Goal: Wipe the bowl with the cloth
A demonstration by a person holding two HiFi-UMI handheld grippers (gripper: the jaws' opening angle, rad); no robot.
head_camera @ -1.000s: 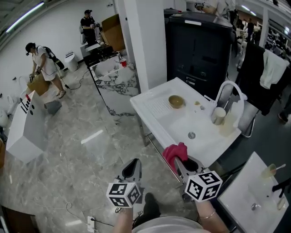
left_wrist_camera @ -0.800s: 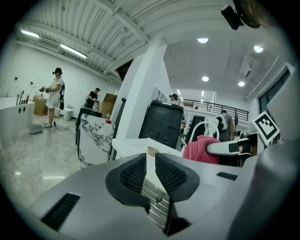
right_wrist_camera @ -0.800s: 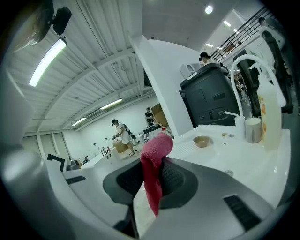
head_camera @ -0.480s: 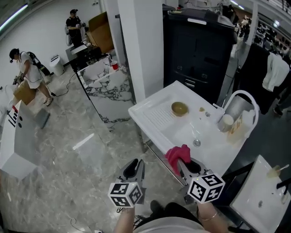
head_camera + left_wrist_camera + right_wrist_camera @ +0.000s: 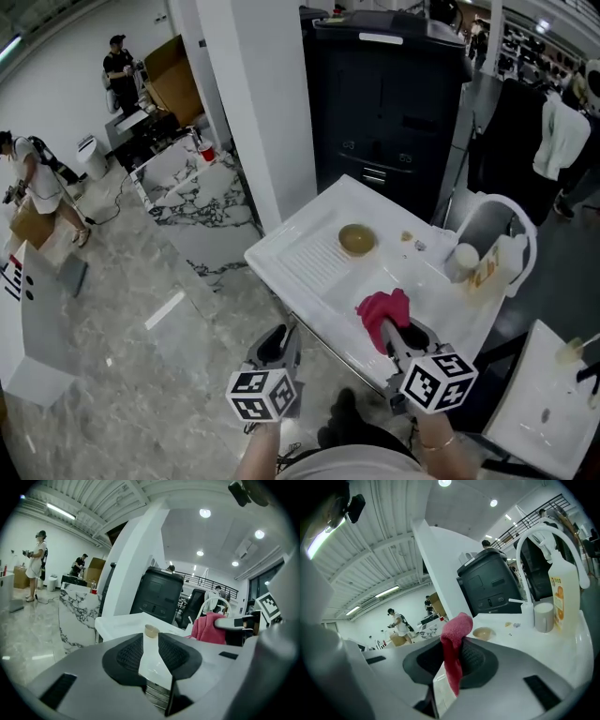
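Red cloth (image 5: pixel 384 309), pinched in the right tongs (image 5: pixel 387 330), now hangs over the white bench (image 5: pixel 281 248), having crossed its near edge within the last second as the person closes in. The left tongs (image 5: pixel 284 339) have just been opening and stand apart, empty. The tan bowl (image 5: pixel 357 239) waits untouched on the drainboard ridges, beyond both. A cup (image 5: pixel 462 256), a bottle (image 5: pixel 487 270) and an arched tap (image 5: pixel 502 211) crowd the right; nothing blocks the bowl.

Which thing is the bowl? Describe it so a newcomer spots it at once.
Find the white sink unit in front of the tall black cabinet. Beside its ribbed drainboard sits the bowl: small, round and tan, the only open dish, unlike the white cup further right.
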